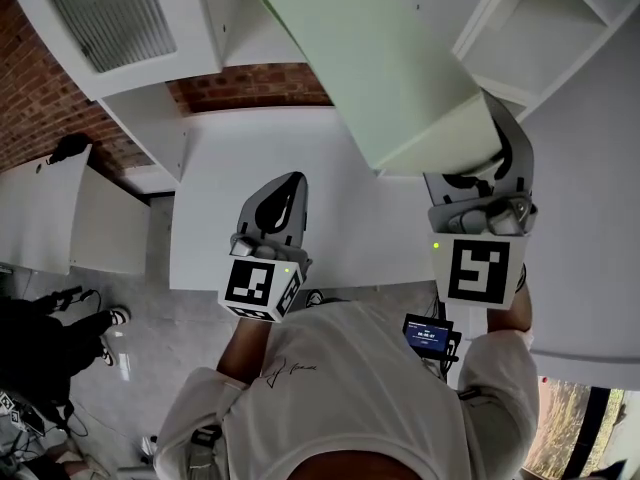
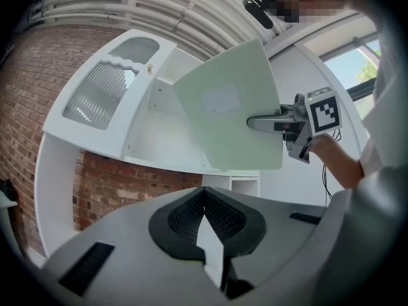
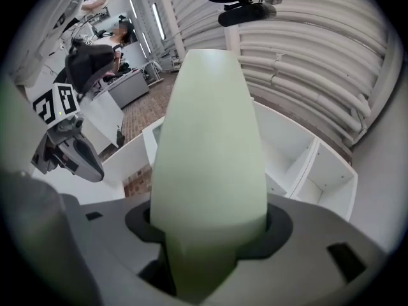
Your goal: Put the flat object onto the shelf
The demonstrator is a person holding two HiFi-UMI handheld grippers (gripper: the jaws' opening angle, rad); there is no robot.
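The flat object [image 1: 400, 78] is a pale green, thin box held up in the air and tilted; its broad face [image 2: 229, 113] carries a pale label. My right gripper [image 1: 482, 156] is shut on its near end, with the box [image 3: 207, 145] filling the gap between the jaws and running away from the camera. The right gripper's finger [image 2: 268, 123] lies across the box's face. My left gripper [image 1: 285, 196] hovers lower left of the box over the white surface, jaws together, nothing in them [image 2: 204, 199]. White shelf compartments [image 3: 306, 164] stand beyond the box.
A white open shelving unit [image 1: 560, 18] spans the far side, with a ribbed-glass door panel [image 1: 110, 13] at left. A white tabletop [image 1: 240, 158] lies below the grippers, with a brick wall [image 1: 30, 88] behind. A white cabinet [image 1: 80, 218] stands at left.
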